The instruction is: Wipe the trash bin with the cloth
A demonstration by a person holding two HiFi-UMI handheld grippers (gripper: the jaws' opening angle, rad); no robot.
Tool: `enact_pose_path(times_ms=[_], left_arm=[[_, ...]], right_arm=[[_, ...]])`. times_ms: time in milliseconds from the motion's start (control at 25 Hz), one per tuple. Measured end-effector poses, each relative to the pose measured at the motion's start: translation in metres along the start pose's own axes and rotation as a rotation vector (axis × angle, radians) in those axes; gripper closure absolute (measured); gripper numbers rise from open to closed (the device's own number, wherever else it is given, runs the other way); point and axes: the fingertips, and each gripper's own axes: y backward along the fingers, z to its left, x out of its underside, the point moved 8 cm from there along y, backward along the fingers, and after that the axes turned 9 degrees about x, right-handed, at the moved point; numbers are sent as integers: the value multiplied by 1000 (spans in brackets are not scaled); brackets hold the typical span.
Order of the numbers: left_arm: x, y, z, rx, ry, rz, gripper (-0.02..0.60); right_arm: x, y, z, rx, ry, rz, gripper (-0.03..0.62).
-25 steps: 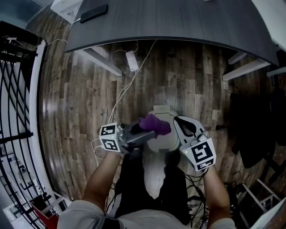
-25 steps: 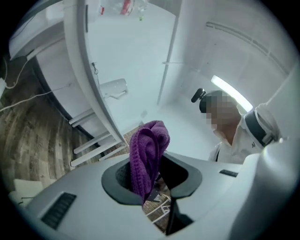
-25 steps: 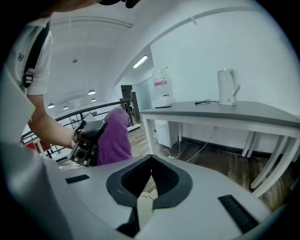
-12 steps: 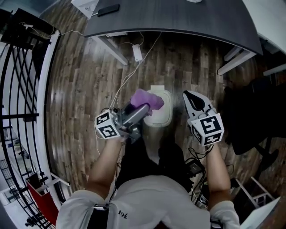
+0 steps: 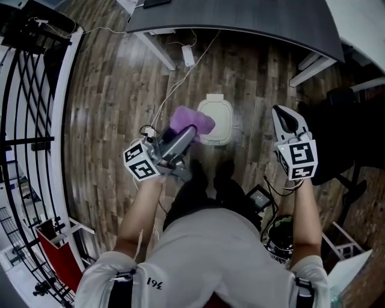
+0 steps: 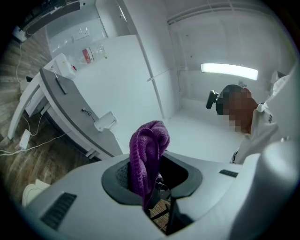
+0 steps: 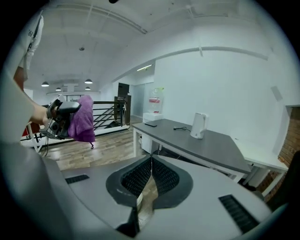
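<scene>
Floor: brown wood-plank floor point(image 5: 108, 120), with a black metal railing point(image 5: 30, 90) along its left edge.
What changed: the person has stood up taller, so the small white trash bin with a lid point(image 5: 219, 120) looks smaller and farther down than it did a second ago.
Left hand-held gripper point(image 5: 189, 133): it has come up off the bin and now tips upward. Its jaws stand part way apart and squeeze the fuzzy purple cloth point(image 5: 190, 119), which sits bunched up between them.
Right hand-held gripper point(image 5: 284, 119): it has swung out to the right, well apart from the bin. Its jaws are pressed tight together and there is nothing in them.
Cloth and bin: seen from above, the cloth covers the bin's left rim. The left gripper view shows the cloth up against the white wall with the floor far below, so the two do not seem to touch.
What it means: the wiping looks stopped for now, and maybe it is done. To wipe more, the cloth would have to go back down to the bin.
Bin's place: on the floor just ahead of the person's feet, near the curved front edge of the dark grey worktop point(image 5: 240, 18).
Also on the floor: a white power strip point(image 5: 188, 56) under the worktop's edge.
On the worktop: a white kettle point(image 7: 199, 125) near the long edge.
Room: white walls, round ceiling lamps, and a dark chair point(image 5: 349, 120) on the right.
</scene>
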Motion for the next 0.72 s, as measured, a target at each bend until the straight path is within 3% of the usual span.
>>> enact_pose_path(times_ms=[280,720], left_arm=[[-9,57,-29,28,14,45,480],[19,122,-95,94,1,122,480]], right_arm=[[-20,68,24,144,10,16,586],[-25,211,123,230,-103,-41,586]])
